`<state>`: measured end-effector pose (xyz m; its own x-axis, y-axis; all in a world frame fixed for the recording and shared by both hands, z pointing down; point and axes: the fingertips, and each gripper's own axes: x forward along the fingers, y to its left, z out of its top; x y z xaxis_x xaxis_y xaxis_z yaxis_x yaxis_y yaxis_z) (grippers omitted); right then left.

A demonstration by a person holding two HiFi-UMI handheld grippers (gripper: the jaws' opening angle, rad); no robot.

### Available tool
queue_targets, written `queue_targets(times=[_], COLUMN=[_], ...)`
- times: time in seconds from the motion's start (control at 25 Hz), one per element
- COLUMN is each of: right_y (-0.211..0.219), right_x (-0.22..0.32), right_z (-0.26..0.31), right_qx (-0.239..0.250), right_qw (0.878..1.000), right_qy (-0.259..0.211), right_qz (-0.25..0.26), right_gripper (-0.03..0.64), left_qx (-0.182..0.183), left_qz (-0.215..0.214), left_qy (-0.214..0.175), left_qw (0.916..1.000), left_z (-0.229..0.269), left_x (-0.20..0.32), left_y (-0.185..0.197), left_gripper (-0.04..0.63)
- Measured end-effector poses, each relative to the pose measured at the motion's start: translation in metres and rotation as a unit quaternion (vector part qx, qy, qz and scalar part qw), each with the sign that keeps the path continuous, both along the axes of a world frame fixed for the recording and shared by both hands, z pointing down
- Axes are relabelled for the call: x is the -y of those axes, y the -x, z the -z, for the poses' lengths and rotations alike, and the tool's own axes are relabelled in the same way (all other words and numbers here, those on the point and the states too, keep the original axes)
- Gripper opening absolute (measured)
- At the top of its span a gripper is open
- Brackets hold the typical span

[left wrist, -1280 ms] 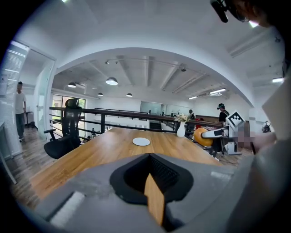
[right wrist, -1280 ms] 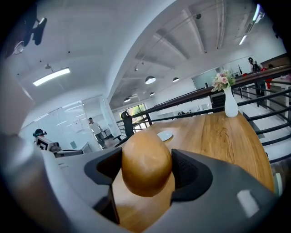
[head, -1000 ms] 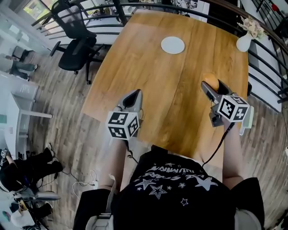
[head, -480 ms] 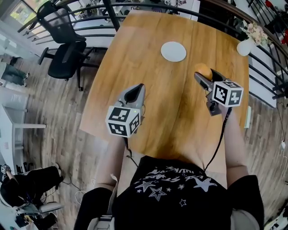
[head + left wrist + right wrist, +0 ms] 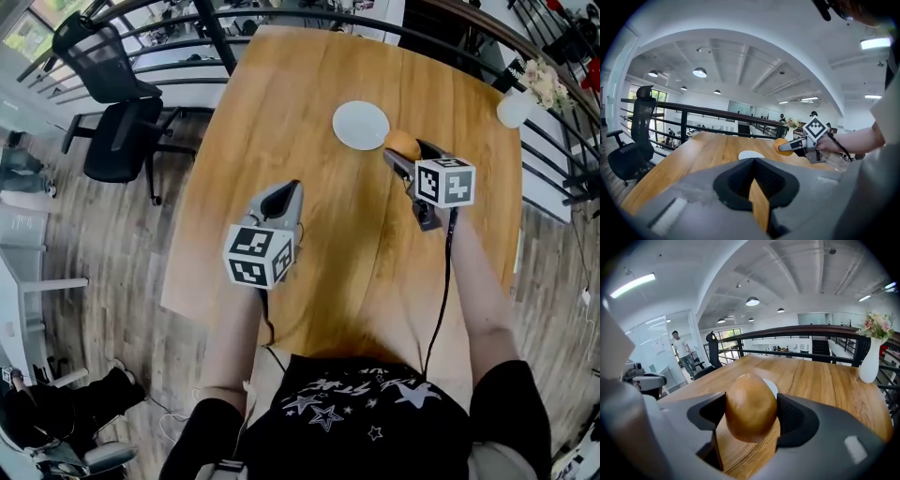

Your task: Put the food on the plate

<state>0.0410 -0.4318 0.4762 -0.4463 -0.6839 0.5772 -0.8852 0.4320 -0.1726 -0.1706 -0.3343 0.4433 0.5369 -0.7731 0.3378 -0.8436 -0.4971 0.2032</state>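
Right gripper jaws clamped a brown bun above the table, just beside the white plate; left gripper jaws together, empty; carry step judged, next needing bun centred over plate, then release.

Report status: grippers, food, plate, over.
Right gripper shut on bread roll, close to white plate rim. Left gripper shut, empty. Nothing between roll and plate.
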Motion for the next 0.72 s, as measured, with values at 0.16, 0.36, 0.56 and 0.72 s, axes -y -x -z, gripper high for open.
queue_targets(times=[0.16, 0.36, 0.56, 0.72], right_y=[0.007, 0.022, 0.035, 0.042], right_x=[0.025, 0.056, 0.08, 0.094], right_z=[-0.018, -0.035, -0.056, -0.073], right_qx=[-0.026, -0.041, -0.07, -0.084], right_qw=[1.0, 0.999, 0.997, 0.996], right_qy=[-0.009, -0.012, -0.003, 0.01], right_qz=[0.002, 0.014, 0.023, 0.028], right_gripper=[0.342, 0.344, 0.344, 0.344], left_qx=[-0.003, 0.004, 0.0, -0.005], left_qz=[-0.003, -0.001, 0.006, 0.008], left_qy=[0.008, 0.008, 0.016, 0.025], left_qw=[1.0, 1.0, 0.9998, 0.9996], left_z=[-0.013, -0.023, -0.038, -0.048], left_x=[0.023, 0.049, 0.061, 0.064], left_y=[0.002, 0.008, 0.016, 0.017], left_gripper=[0.002, 0.002, 0.002, 0.002])
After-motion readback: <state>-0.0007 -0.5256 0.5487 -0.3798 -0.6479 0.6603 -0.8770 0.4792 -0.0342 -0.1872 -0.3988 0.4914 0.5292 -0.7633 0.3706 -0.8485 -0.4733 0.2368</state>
